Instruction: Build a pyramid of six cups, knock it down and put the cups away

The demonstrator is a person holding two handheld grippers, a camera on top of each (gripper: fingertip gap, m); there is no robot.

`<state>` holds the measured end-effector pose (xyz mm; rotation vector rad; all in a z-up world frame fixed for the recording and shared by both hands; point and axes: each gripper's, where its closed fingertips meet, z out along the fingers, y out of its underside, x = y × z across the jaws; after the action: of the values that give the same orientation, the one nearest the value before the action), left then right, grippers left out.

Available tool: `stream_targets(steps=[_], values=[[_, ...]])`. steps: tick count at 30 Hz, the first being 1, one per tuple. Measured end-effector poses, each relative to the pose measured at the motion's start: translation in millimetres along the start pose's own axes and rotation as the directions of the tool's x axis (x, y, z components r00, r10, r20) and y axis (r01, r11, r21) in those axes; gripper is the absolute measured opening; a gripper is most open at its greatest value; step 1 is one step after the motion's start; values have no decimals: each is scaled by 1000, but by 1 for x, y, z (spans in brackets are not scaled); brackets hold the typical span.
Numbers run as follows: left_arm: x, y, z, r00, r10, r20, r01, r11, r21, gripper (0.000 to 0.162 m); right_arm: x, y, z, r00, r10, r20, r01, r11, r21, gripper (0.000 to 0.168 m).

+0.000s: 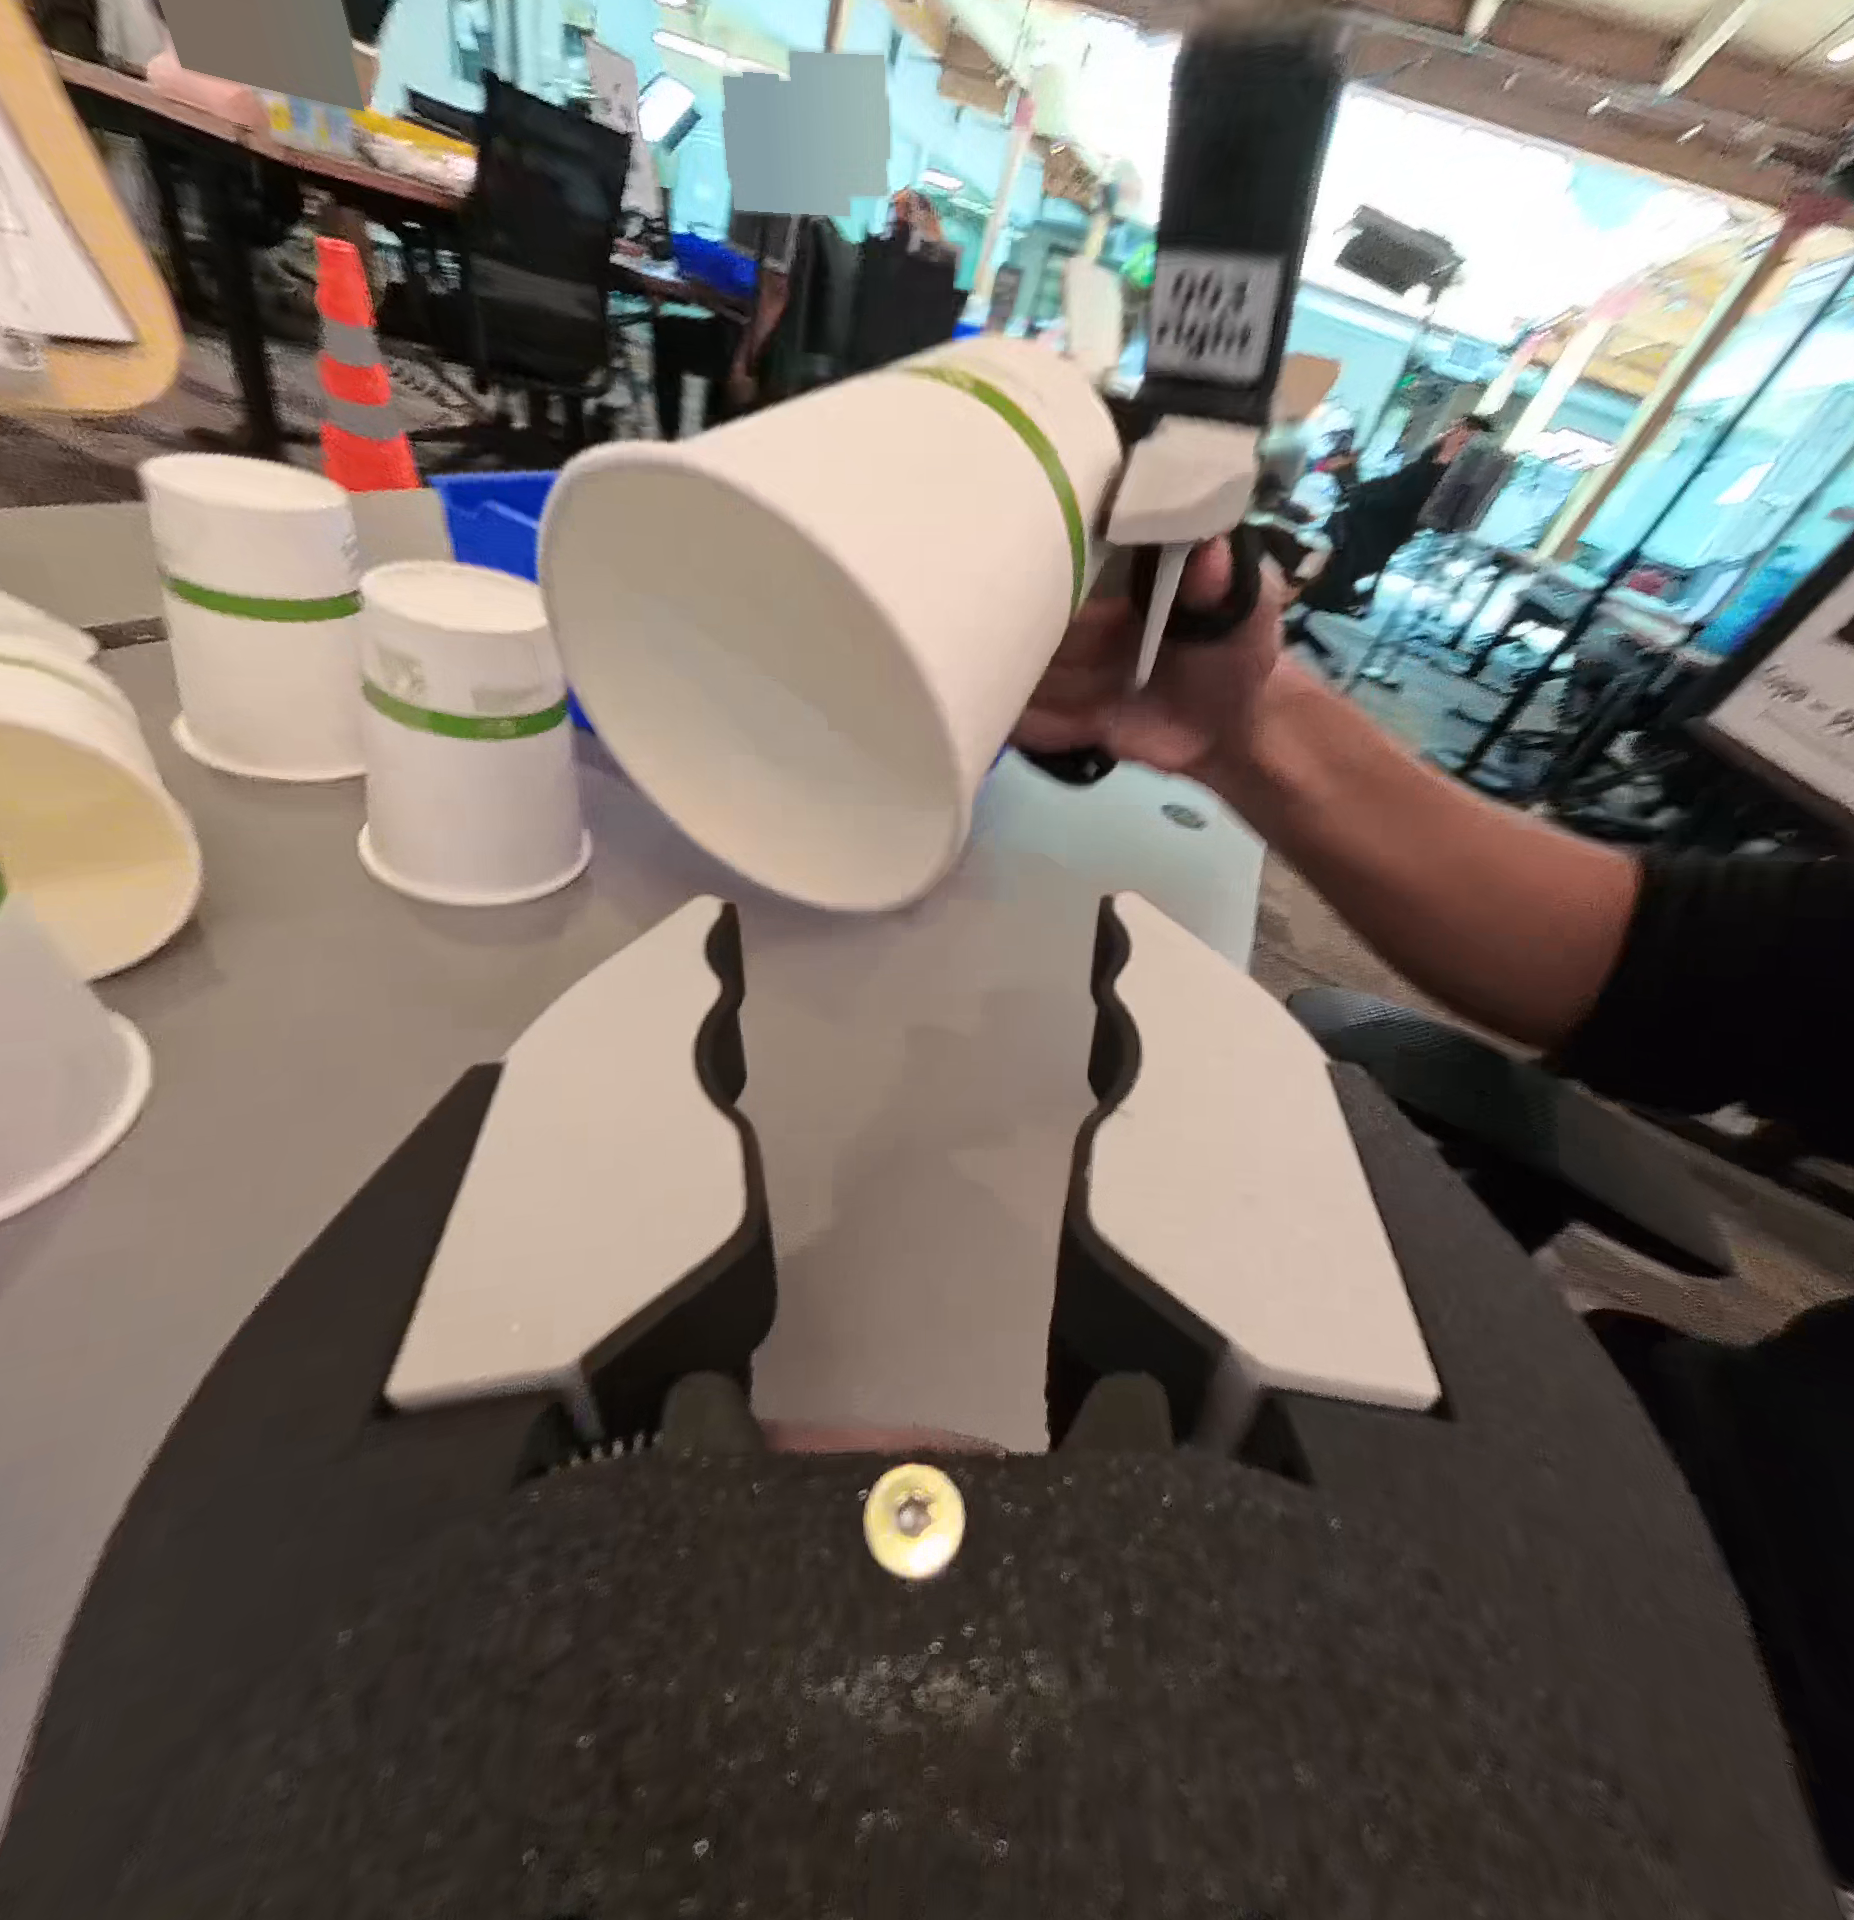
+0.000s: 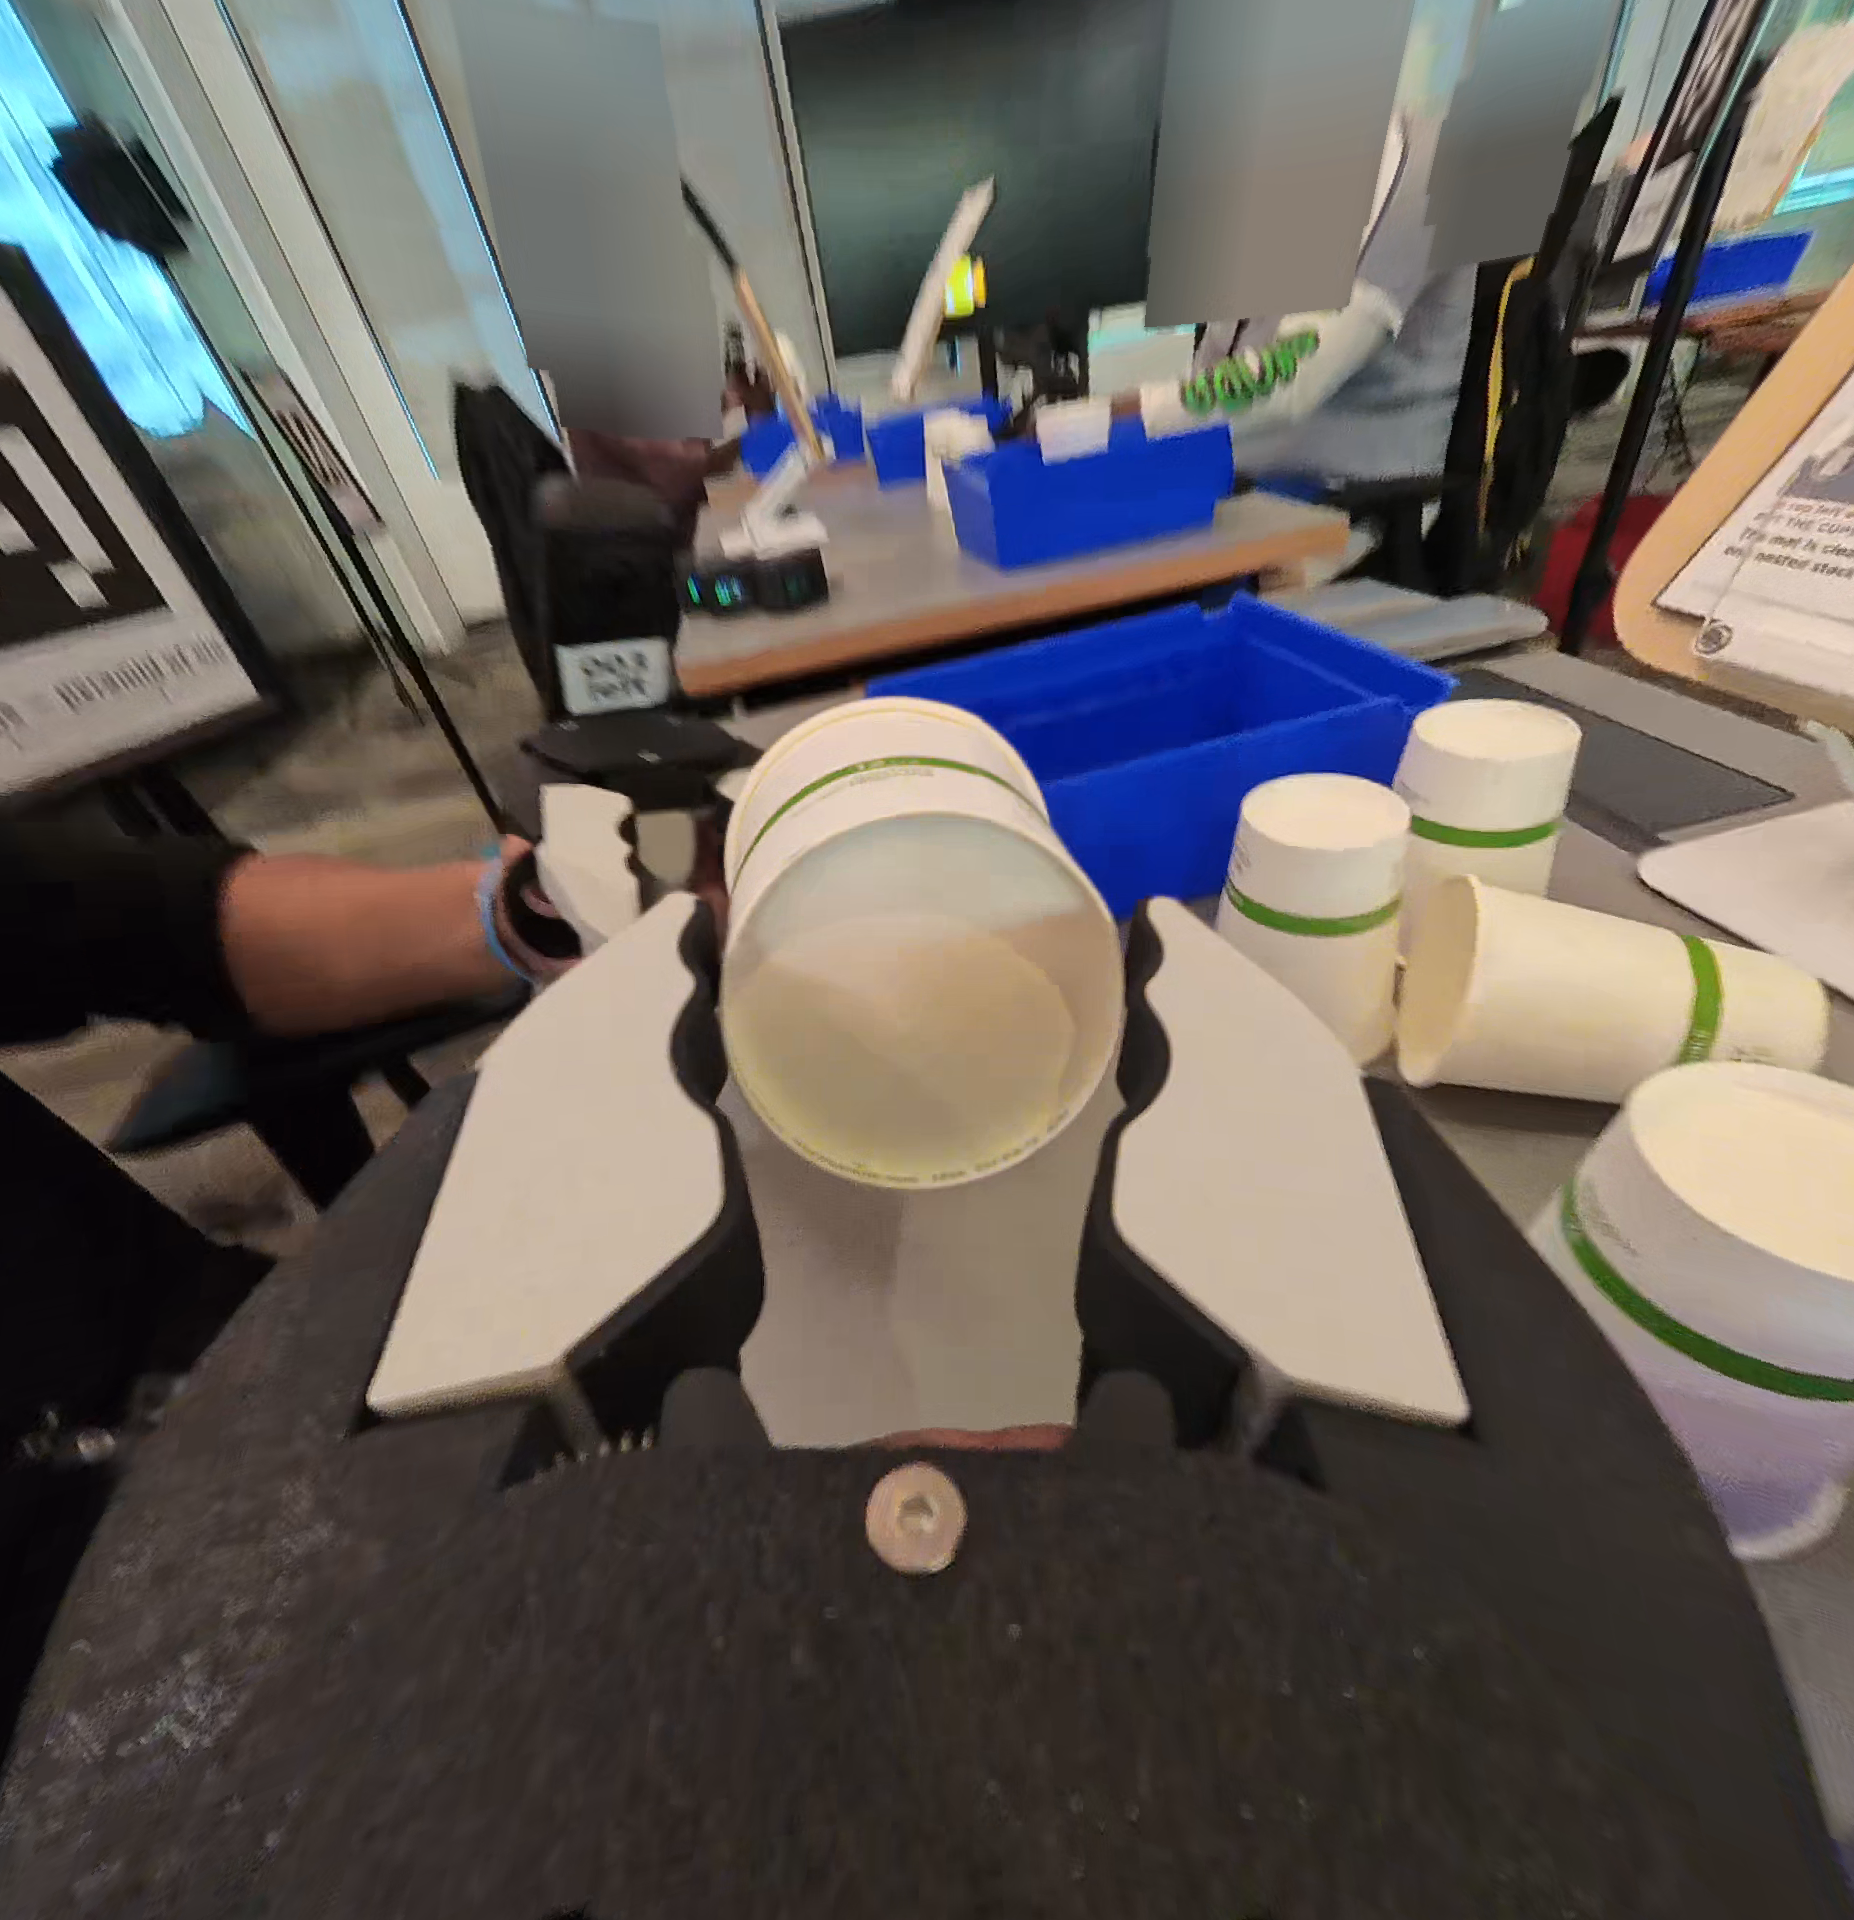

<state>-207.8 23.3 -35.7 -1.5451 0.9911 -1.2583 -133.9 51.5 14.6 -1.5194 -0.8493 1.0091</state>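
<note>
right gripper [image 2: 918, 997]: jaws pinch the base end of a held cup [image 2: 907, 966]; each finger sits against one side of the base, bottom disc faces the camera.
held cup, far view: in the left wrist view it lies tilted, roughly horizontal, off the table, mouth toward the left gripper [image 1: 918, 987], base in the right one.
left gripper: fingers spread wide, nothing between them; the cup's rim hangs just above and ahead of the tips. Touching or apart — cannot tell.
nearest loose cup [image 2: 1733, 1288]: upside down just to the right of the right gripper, green band visible.
tipped cup [image 2: 1598, 1003]: on its side on the grey table [image 2: 1681, 779], mouth toward the two upright ones, touching or almost.
inverted pair [image 2: 1318, 894]: two cups mouth-down side by side, one slightly behind the other, near the blue bin [image 2: 1162, 727].
blue bin: open, looks empty from here, behind the held cup at the table's far edge.
cup count: five clear in the right wrist view; the left wrist view shows what may be one more at its left edge, not sure.
progress (judgement): no pyramid standing, cups scattered with one toppled → reads as after the knock-down, in the put-away phase. Could be pre-build; frames alone don't settle it.
left to do (judgement): nest or bin the held cup, then gather the rest.
</note>
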Motion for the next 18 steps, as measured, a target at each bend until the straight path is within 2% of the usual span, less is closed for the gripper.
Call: stream_targets(steps=[3, 5, 8, 12, 15, 16, 18], values=[[3, -14, 5, 993, -24, -117, 26, 1000, 16, 47, -3, -1, -1, 993, 96, 75, -105, 987, 119, 74], [4, -18, 7, 987, -12, -162, 14, 1000, 12, 39, -1, 7, 5, 990, 117, 83, -126, 985, 116, 74], [9, -22, 7, 975, 22, -223, -21, 1000, 7, 6, 3, 18, 11, 992, 110, 56, -115, 988, 98, 74], [2, -19, 6, 973, 64, -223, -76, 996, -46, 2, 8, 32, 13, 993, 111, 51, -111, 994, -3, 74], [-5, -21, 4, 974, 74, -214, -85, 995, -42, 2, 21, 25, 7, 1000, 1, 8, 0, 992, -128, 88], [-8, -22, 3, 975, 71, -211, -80, 996, -33, 2, 25, 19, 5, 1000, -24, 13, 26, 980, -196, 96], [-11, -22, 3, 977, 87, -197, -96, 995, -33, 2, 29, 7, 3, 997, -62, 42, 73, 924, -375, 94]])
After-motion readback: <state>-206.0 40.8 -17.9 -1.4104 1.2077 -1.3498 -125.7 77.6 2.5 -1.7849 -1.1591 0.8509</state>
